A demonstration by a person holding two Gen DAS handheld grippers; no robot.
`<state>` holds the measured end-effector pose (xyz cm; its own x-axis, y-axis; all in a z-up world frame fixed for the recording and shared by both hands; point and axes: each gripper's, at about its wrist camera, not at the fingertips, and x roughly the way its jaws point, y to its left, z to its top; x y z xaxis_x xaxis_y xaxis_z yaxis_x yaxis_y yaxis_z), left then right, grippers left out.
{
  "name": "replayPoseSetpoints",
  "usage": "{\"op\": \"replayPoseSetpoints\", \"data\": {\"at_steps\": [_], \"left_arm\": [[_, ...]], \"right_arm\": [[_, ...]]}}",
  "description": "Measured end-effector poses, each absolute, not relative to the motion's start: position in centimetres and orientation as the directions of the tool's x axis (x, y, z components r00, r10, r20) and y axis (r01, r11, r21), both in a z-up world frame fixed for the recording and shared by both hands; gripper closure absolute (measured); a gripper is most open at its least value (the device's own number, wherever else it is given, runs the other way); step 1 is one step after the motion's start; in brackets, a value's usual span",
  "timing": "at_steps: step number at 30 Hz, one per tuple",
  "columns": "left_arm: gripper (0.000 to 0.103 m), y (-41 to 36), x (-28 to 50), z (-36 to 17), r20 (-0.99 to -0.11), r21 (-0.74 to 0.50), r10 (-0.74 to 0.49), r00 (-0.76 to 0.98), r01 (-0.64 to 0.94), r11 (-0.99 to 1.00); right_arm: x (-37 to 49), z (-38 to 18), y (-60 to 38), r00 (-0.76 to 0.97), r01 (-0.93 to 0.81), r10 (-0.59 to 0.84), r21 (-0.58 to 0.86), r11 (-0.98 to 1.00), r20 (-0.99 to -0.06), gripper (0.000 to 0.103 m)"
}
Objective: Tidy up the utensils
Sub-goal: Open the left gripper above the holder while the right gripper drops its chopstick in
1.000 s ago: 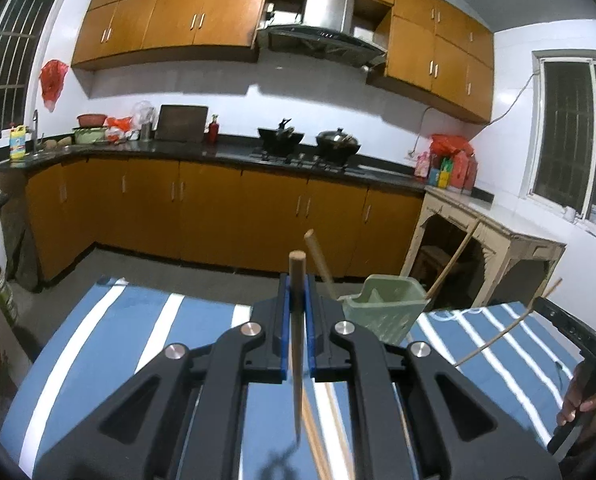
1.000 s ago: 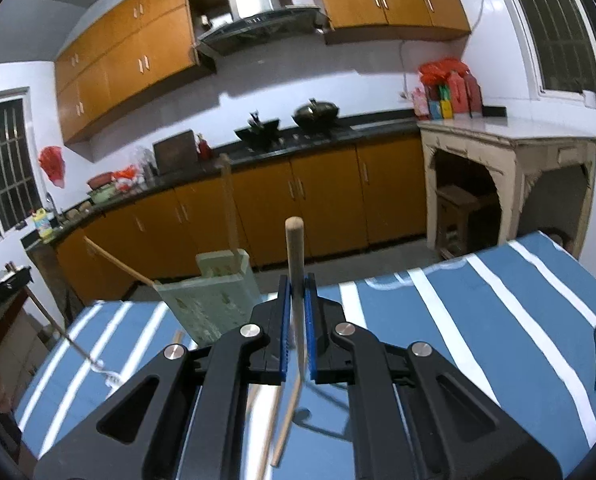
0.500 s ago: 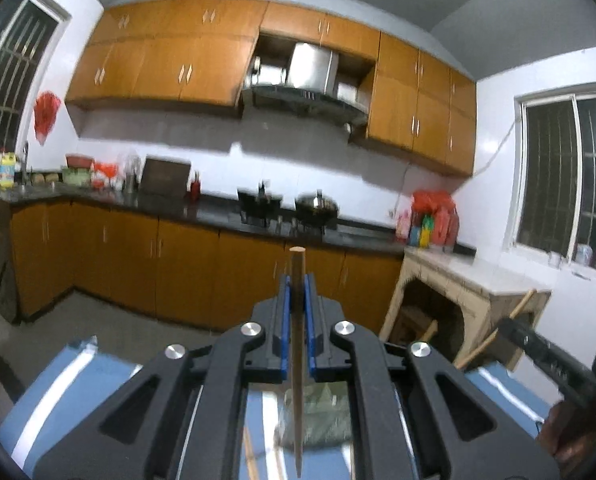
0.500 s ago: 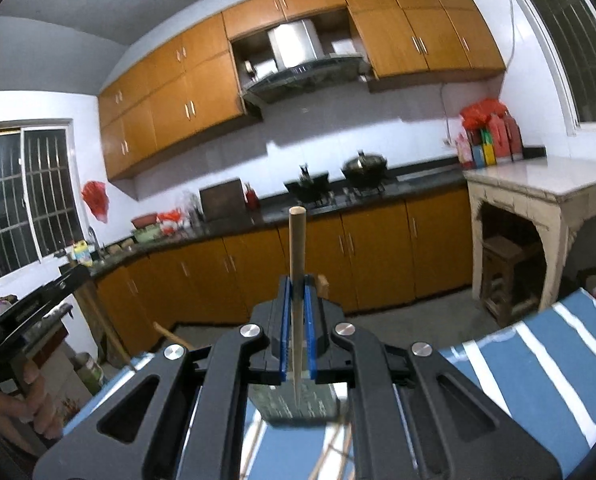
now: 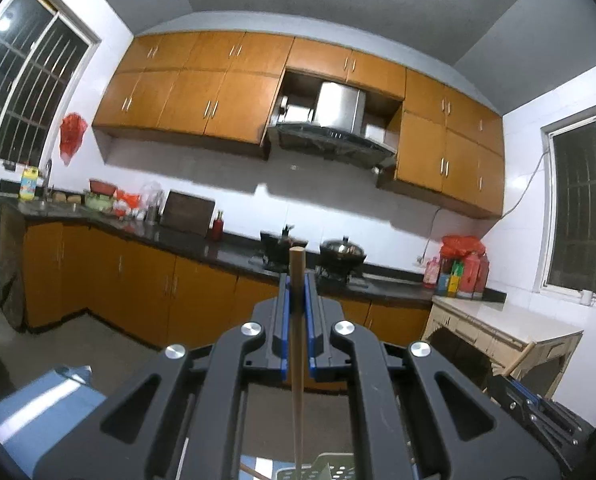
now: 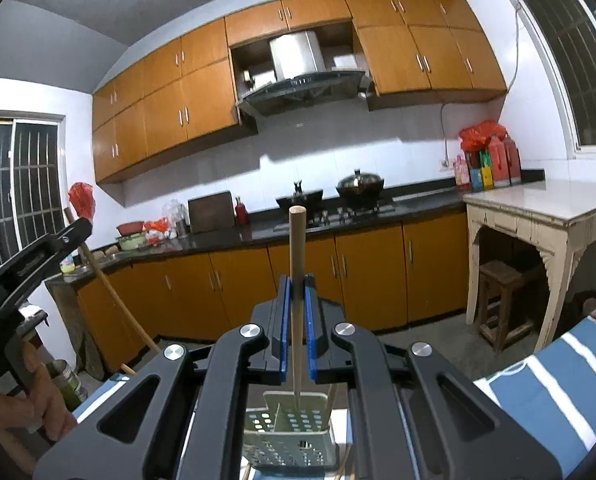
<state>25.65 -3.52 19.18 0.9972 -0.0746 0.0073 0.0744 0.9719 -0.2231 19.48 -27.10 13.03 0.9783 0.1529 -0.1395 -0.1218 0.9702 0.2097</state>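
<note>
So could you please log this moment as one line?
left claw: shut on chopstick | right claw: shut on chopstick | green holder: below

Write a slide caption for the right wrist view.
Right hand-held gripper holds a chopstick upright above the green perforated holder.

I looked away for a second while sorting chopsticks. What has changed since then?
Both tools rose: the green holder and striped cloth slid to the bottom of each view. Unchanged: the left tool and right tool each stay clamped on an upright chopstick.
</note>
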Motion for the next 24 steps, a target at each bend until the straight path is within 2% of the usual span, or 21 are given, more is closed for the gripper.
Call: {"op": "replayPoseSetpoints", "data": {"at_steps": [14,17,20,24], "left_arm": [[0.095,-4.5,29.4,14.7,-0.151,-0.172,-0.096,0.984,0.07,0.983],[0.09,-4.6,29.2,14.6,-0.159,-0.159,-0.101,0.982,0.076,0.984],[0.079,-4.1,28.7,14.9,-0.158,-0.155,-0.096,0.983,0.071,0.985],[0.075,-3.1,27.6,15.3,-0.158,-0.169,-0.088,0.984,0.061,0.984]], "right_arm": [[22.4,9.7,-27.3,0.943,-0.11,0.178,0.241,0.964,-0.281,0.095],[22.1,9.7,-27.3,0.942,-0.109,0.176,0.234,0.966,-0.286,0.094],[21.6,10.0,-27.6,0.943,-0.105,0.173,0.24,0.965,-0.284,0.093],[20.8,10.7,-28.0,0.948,-0.096,0.164,0.246,0.965,-0.272,0.082]]}}
